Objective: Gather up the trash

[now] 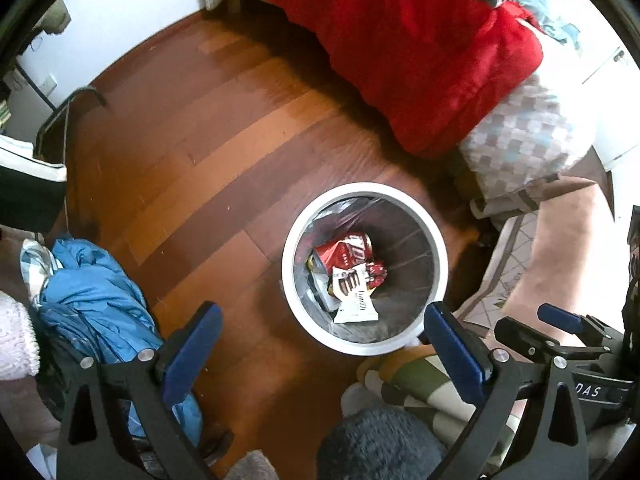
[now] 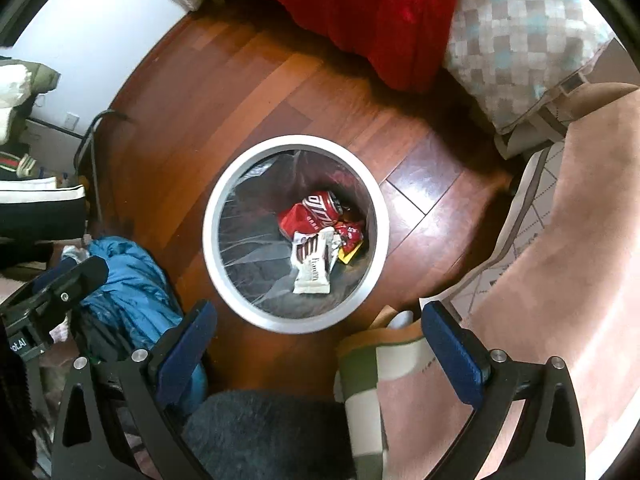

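A round white trash bin [image 1: 288, 280] with a clear liner stands on the wood floor; it also shows in the right wrist view [image 2: 210, 236]. Inside lie a crushed red can [image 1: 344, 254] [image 2: 316, 214], a white snack wrapper [image 1: 354, 294] [image 2: 312, 264] and a small red wrapper [image 2: 350, 236]. My left gripper [image 1: 324, 340] is open and empty, above and in front of the bin. My right gripper [image 2: 320, 336] is open and empty, above the bin's near rim. The right gripper also shows at the right edge of the left wrist view [image 1: 560, 320].
A red blanket [image 1: 420, 60] hangs off a bed at the back. A checked pillow [image 2: 520, 40] lies at the right. Blue clothing [image 1: 100, 300] is piled at the left. A pink rug [image 2: 560, 260] and a dark fuzzy slipper [image 2: 260, 432] are near.
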`<act>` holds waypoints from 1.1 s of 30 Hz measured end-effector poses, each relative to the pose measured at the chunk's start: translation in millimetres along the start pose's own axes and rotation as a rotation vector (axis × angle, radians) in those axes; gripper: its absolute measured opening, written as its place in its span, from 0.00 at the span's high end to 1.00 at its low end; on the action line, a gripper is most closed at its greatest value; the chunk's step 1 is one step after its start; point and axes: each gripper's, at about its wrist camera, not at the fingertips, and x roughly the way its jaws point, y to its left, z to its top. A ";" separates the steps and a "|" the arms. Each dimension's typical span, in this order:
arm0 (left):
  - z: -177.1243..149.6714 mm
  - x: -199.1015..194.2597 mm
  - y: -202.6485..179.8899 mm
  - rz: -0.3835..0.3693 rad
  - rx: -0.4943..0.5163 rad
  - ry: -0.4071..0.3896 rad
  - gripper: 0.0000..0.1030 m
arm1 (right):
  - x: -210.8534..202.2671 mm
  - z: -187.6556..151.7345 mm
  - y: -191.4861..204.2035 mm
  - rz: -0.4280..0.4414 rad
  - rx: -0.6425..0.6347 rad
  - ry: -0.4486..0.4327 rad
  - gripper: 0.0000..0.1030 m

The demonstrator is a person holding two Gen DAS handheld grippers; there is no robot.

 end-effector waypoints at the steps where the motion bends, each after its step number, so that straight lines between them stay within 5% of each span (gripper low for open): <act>1: -2.0 -7.5 -1.7 0.001 0.004 -0.011 0.00 | -12.4 -4.1 0.8 0.009 -0.001 -0.017 0.00; 20: -34.6 -169.2 -22.5 -0.154 0.055 -0.147 0.00 | -214.1 -58.2 41.5 0.186 -0.105 -0.228 0.00; 33: -54.9 -221.3 -27.2 -0.219 0.071 -0.202 0.00 | -278.4 -86.9 59.1 0.249 -0.163 -0.251 0.00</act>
